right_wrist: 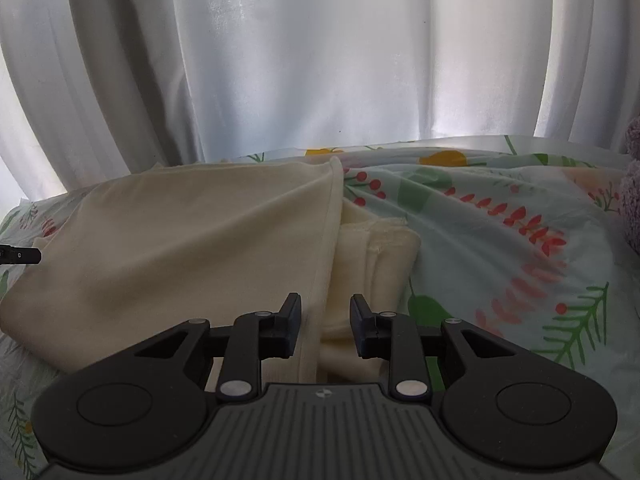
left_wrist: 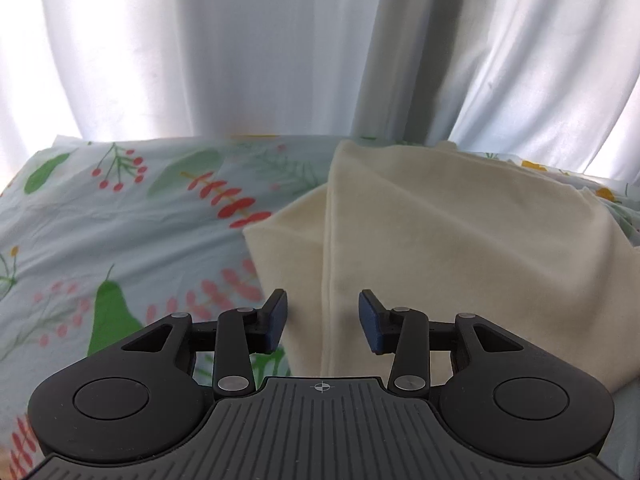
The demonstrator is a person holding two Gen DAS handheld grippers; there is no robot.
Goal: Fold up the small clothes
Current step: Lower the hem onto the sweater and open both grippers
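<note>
we are looking at a cream garment [left_wrist: 460, 232] lying folded on the bed sheet [left_wrist: 120, 216], a pale sheet printed with leaves and berries, up against the far edge of the bed where the white curtain [left_wrist: 240, 48] is hanging. in the right wrist view the cream garment [right_wrist: 192, 232] is showing a top layer laid over a narrower layer that is peeking out along its right side.

the left gripper [left_wrist: 323, 320] is hovering with its jaws spread and nothing pinched; a long fold edge of the cloth is running up between the pads, which are not pressing on it. the right gripper [right_wrist: 325, 326] is likewise standing parted, narrower than the left, over the stepped edge where the two layers are meeting, and it is gripping nothing.

we are judging that a fold is lying finished and both tongs are standing free of the cloth, so the step in hand is the pause between folds. the next move is calling for fresh pinches on one end, probably the near corners, and for carrying that end over toward the far edge of the bed while keeping the layers stacked.

the garment's long axis is running from the near side of the bed toward the curtain, its folded edges pointing the same way. we cannot tell which end is the neck or hem.
</note>
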